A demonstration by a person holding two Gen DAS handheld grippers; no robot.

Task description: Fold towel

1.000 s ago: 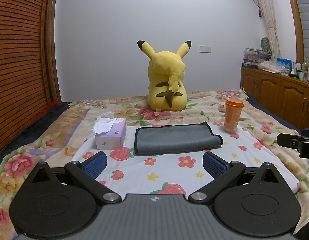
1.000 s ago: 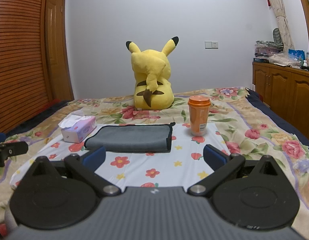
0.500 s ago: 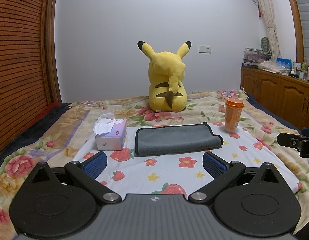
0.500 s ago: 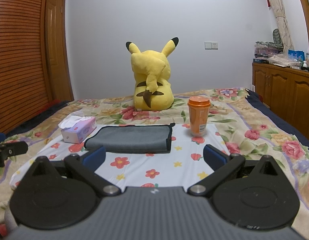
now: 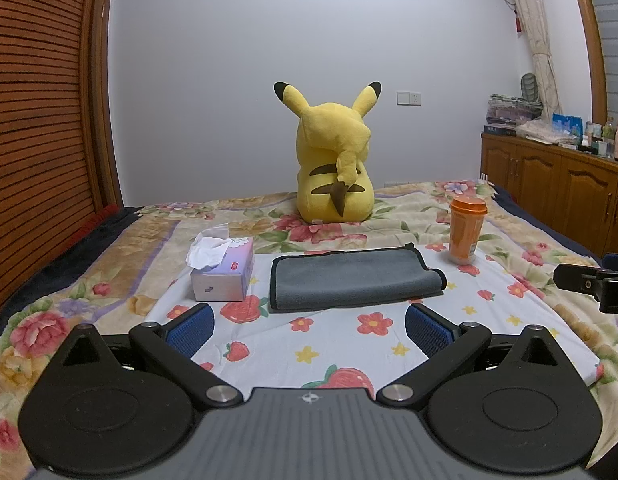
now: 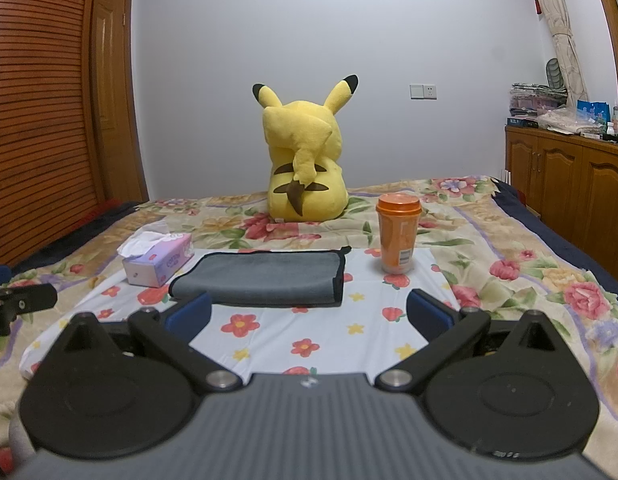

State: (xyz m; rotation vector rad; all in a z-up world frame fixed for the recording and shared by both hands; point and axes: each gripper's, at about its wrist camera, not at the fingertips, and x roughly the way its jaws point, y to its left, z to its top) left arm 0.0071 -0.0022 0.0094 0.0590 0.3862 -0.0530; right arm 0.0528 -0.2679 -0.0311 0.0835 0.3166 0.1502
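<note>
A grey towel with dark edging point(image 5: 355, 278) lies folded flat on a white flowered cloth point(image 5: 341, 344) on the bed. It also shows in the right wrist view point(image 6: 265, 278). My left gripper point(image 5: 309, 326) is open and empty, held back from the towel's near edge. My right gripper point(image 6: 309, 314) is open and empty, also short of the towel. Part of the right gripper shows at the right edge of the left wrist view point(image 5: 589, 282), and part of the left gripper at the left edge of the right wrist view point(image 6: 17, 302).
A tissue box point(image 5: 225, 270) stands left of the towel and an orange lidded cup point(image 5: 466, 230) to its right. A yellow plush toy point(image 5: 335, 172) sits behind. A wooden cabinet point(image 5: 557, 196) stands at right, a slatted wooden wall point(image 5: 37, 128) at left.
</note>
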